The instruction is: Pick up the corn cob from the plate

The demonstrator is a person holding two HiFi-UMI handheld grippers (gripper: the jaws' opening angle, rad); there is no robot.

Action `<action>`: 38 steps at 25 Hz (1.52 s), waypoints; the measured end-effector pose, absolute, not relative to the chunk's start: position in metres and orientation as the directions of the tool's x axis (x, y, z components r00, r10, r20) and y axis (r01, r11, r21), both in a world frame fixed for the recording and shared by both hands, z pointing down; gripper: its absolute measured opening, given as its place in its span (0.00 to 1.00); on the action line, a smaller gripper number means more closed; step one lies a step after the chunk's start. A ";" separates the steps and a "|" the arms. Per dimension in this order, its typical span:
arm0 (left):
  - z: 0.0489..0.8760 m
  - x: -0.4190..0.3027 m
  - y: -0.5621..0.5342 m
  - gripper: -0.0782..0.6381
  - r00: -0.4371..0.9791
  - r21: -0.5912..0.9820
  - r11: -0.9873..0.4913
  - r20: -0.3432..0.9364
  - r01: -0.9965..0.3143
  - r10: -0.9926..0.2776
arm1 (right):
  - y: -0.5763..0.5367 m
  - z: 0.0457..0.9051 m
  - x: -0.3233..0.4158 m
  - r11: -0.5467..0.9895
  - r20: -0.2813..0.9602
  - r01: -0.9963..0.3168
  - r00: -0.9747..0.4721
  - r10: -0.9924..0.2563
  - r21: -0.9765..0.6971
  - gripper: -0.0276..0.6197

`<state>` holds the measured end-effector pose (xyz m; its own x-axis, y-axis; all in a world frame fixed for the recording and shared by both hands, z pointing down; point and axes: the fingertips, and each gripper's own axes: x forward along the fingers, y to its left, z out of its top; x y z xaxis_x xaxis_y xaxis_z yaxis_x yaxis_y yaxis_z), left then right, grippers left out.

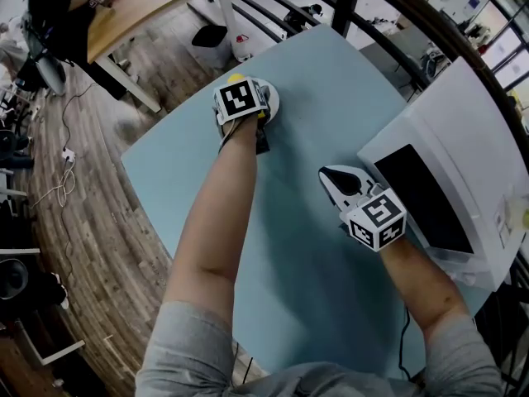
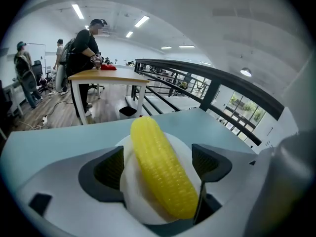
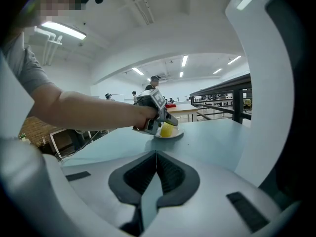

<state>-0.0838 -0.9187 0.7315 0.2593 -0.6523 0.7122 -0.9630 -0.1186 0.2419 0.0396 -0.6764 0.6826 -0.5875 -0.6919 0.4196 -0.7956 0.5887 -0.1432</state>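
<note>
A yellow corn cob [image 2: 160,169] lies on a small white plate [image 2: 129,191] at the far side of the pale blue table [image 1: 314,246]. My left gripper [image 2: 159,158] is down over the plate and open. Its dark pads stand on either side of the cob with a gap on the left; whether the right pad touches the cob I cannot tell. From the head view only a bit of the cob [image 1: 235,78] and the plate's rim [image 1: 274,99] show past the left gripper [image 1: 246,112]. My right gripper [image 1: 337,180] hovers mid-table, shut and empty, its jaws together [image 3: 155,169].
A white box-shaped appliance [image 1: 446,172] with a dark front panel stands at the table's right edge, close to my right hand. A black railing [image 1: 388,7] runs behind the table. A wooden desk [image 2: 106,75] with people by it stands further back on the wooden floor.
</note>
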 end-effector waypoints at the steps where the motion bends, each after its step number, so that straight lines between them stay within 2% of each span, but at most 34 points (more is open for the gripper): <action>1: 0.736 -0.083 -0.921 0.70 0.251 0.236 -0.112 0.721 -0.965 -0.645 | -0.676 0.683 0.040 0.585 0.419 -0.798 -0.585 -0.694 -0.145 0.07; 9: 0.749 -0.084 -0.922 0.69 0.138 0.076 -0.125 0.766 -0.989 -0.628 | -0.668 0.692 0.046 0.573 0.434 -0.807 -0.572 -0.696 -0.144 0.07; 10: 0.748 -0.085 -0.922 0.53 0.139 0.076 -0.126 0.766 -0.989 -0.627 | -0.667 0.692 0.046 0.572 0.436 -0.808 -0.571 -0.696 -0.144 0.07; 13: 0.745 -0.084 -0.923 0.48 0.175 0.101 -0.153 0.763 -0.983 -0.622 | -0.668 0.688 0.045 0.573 0.442 -0.807 -0.570 -0.693 -0.143 0.07; 18: 0.734 -0.080 -0.922 0.47 0.247 0.185 -0.164 0.742 -0.969 -0.623 | -0.670 0.676 0.048 0.570 0.442 -0.812 -0.561 -0.700 -0.127 0.07; 26: 0.682 -0.059 -0.912 0.47 0.334 0.235 -0.238 0.658 -0.943 -0.675 | -0.662 0.654 0.049 0.560 0.423 -0.823 -0.543 -0.726 -0.096 0.07; 33: 0.598 -0.044 -0.903 0.47 0.399 0.276 -0.288 0.599 -0.917 -0.694 | -0.661 0.574 0.072 0.519 0.379 -0.850 -0.512 -0.771 -0.091 0.07; 38: 0.555 -0.035 -0.849 0.47 0.465 0.305 -0.352 0.547 -0.885 -0.696 | -0.618 0.537 0.083 0.496 0.338 -0.864 -0.493 -0.802 -0.084 0.07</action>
